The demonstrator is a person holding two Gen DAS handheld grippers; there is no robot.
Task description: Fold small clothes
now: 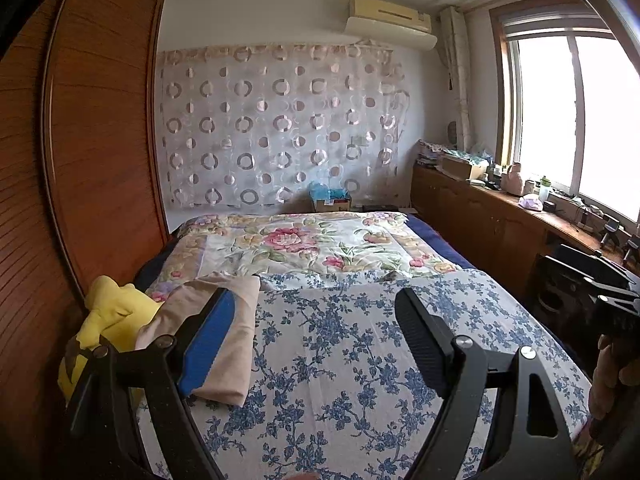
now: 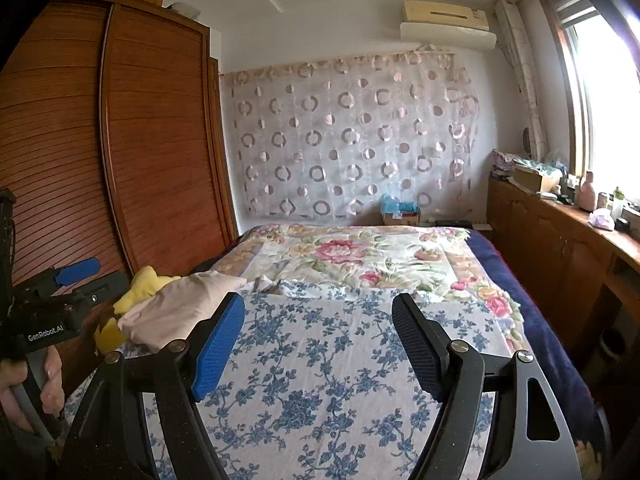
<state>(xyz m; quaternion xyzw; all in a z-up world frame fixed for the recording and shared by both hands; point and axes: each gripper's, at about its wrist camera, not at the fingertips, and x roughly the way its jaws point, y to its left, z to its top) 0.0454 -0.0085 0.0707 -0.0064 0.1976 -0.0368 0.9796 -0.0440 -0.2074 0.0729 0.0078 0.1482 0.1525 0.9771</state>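
A folded beige garment lies at the left edge of the bed, on the blue-flowered sheet. A yellow garment is bunched up just left of it, against the wardrobe. My left gripper hangs open above the sheet with nothing between its fingers, its left finger in front of the beige piece. My right gripper is open and empty too, over the sheet. The right wrist view shows the beige garment and the yellow one to the left, with the left gripper beside them.
A brown louvred wardrobe runs along the bed's left side. A flowered quilt covers the far half of the bed. A wooden cabinet with bottles and boxes stands under the window at right. A person's hand holds the left gripper's handle.
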